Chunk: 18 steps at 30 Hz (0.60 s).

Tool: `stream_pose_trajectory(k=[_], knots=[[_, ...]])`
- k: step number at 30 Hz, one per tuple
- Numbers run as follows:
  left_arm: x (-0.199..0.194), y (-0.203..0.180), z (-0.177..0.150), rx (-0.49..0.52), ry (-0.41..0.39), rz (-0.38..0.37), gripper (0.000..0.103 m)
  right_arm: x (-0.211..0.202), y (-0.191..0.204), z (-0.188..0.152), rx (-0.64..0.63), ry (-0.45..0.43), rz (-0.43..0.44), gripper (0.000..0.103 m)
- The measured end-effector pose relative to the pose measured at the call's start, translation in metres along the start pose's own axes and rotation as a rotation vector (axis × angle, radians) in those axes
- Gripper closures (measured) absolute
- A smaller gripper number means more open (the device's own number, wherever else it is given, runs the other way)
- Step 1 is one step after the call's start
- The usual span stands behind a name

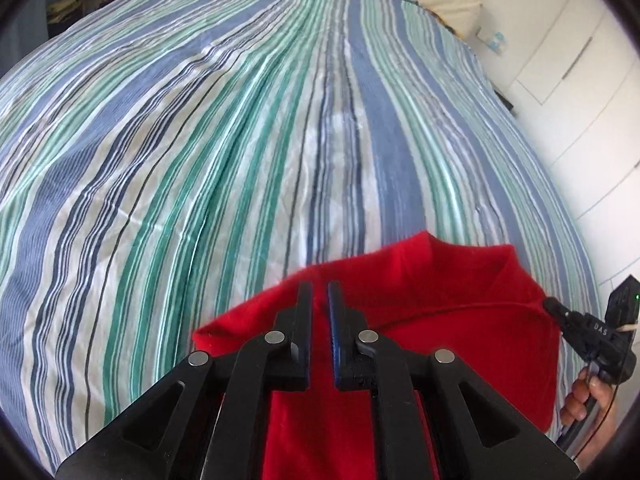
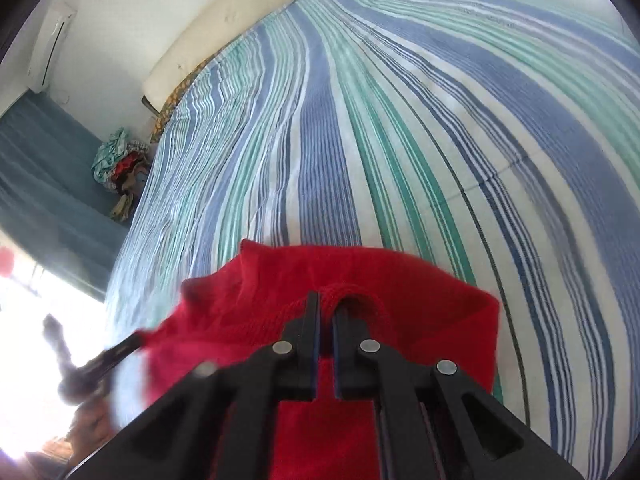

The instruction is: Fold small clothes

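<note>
A red knit garment (image 1: 440,280) hangs low over a bed with a blue, green and white striped sheet (image 1: 240,140), stretched between my two grippers. My left gripper (image 1: 318,286) has its jaws nearly together with red cloth pinched between them. My right gripper (image 1: 550,304) grips the garment's edge at the far right of the left wrist view, and a person's hand (image 1: 588,400) holds it. In the right wrist view the right gripper (image 2: 326,298) is shut on a folded edge of the red garment (image 2: 400,280). The left gripper (image 2: 136,340) is a blur at that garment's left corner.
The striped sheet (image 2: 400,120) stretches ahead of both grippers. A cream pillow (image 2: 240,20) lies along the head of the bed. White cupboard doors (image 1: 580,60) stand past the bed's right side. A pile of clothes (image 2: 120,168) sits beside the bed near a blue curtain.
</note>
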<state>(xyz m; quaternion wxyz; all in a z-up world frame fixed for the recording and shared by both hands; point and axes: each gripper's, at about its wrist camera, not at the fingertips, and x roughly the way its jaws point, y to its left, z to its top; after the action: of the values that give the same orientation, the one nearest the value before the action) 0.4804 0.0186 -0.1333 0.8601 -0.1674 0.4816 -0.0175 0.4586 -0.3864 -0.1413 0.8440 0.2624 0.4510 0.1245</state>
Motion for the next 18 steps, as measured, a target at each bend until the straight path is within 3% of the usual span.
stream_pose_trajectory(k=[1,2,3,4,5,6,7,11,13,15,17,18], knots=[[0.005,0.006,0.005,-0.034,0.012,0.020,0.072,0.009,-0.004,0.003,0.018,0.010,0.012,0.097],[0.004,0.014,0.009,-0.074,0.010,0.024,0.061,0.015,-0.007,0.005,0.032,0.012,0.015,0.093],[-0.001,0.021,0.012,-0.112,-0.016,0.020,0.046,0.017,-0.010,0.006,0.046,0.008,0.025,0.085],[-0.009,0.026,0.013,-0.137,-0.053,0.016,0.039,0.015,-0.012,0.008,0.059,-0.011,0.043,0.074],[-0.017,0.029,0.013,-0.146,-0.081,0.011,0.036,0.010,-0.011,0.008,0.059,-0.038,0.055,0.067],[-0.024,0.030,0.012,-0.140,-0.097,0.008,0.033,0.002,-0.010,0.009,0.048,-0.071,0.049,0.054],[-0.031,0.028,0.009,-0.124,-0.106,0.015,0.033,-0.007,-0.008,0.009,0.031,-0.103,0.039,0.050],[-0.063,0.007,-0.028,-0.001,-0.123,0.000,0.028,-0.042,0.010,-0.001,-0.085,-0.135,0.016,0.048],[-0.075,-0.007,-0.061,0.081,-0.134,-0.005,0.012,-0.057,0.026,-0.021,-0.178,-0.106,0.059,0.048],[-0.074,-0.019,-0.097,0.172,-0.131,0.019,0.005,-0.067,0.037,-0.051,-0.240,-0.036,0.148,0.048],[-0.056,-0.024,-0.122,0.242,-0.050,0.098,0.005,-0.064,0.035,-0.085,-0.259,0.062,0.178,0.047],[-0.047,-0.023,-0.131,0.251,0.000,0.146,0.011,-0.057,0.029,-0.101,-0.268,0.118,0.138,0.047]])
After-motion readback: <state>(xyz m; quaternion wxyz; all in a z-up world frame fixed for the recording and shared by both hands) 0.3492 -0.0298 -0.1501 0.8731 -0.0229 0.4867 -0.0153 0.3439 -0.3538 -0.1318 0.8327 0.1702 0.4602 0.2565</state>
